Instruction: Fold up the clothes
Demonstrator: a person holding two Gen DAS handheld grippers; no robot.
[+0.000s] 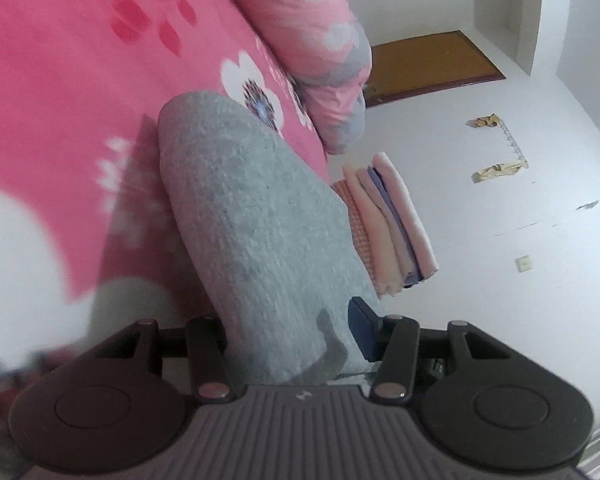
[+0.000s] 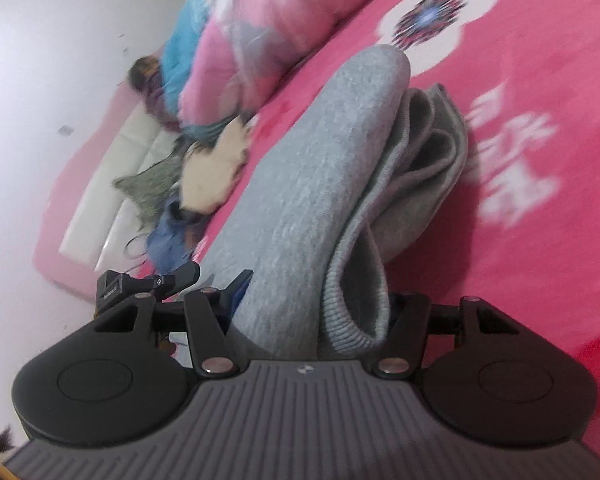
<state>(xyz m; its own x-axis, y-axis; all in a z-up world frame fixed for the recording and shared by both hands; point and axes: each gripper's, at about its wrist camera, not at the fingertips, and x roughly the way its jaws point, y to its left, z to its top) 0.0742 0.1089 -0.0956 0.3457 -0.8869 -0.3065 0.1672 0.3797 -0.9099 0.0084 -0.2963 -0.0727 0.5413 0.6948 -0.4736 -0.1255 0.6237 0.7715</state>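
Observation:
A grey knitted garment [image 1: 252, 208] lies folded lengthwise over the pink flowered bedspread [image 1: 60, 92], running away from both cameras. My left gripper [image 1: 296, 324] is shut on its near end; one blue pad [image 1: 362, 326] shows at the cloth's right side and the other finger is hidden under the fabric. In the right wrist view the same grey garment [image 2: 316, 176] shows several stacked layers and a ribbed hem by the fingers. My right gripper [image 2: 316, 300] is shut on that thick end, with a blue pad [image 2: 240, 286] at the left.
A rolled pink quilt [image 1: 300, 32] lies at the far side of the bed. A stack of folded clothes [image 1: 392, 224] sits beyond the garment. Loose clothes [image 2: 204, 168] are piled near the white padded headboard [image 2: 108, 192]. A brown door [image 1: 432, 64] and white walls stand behind.

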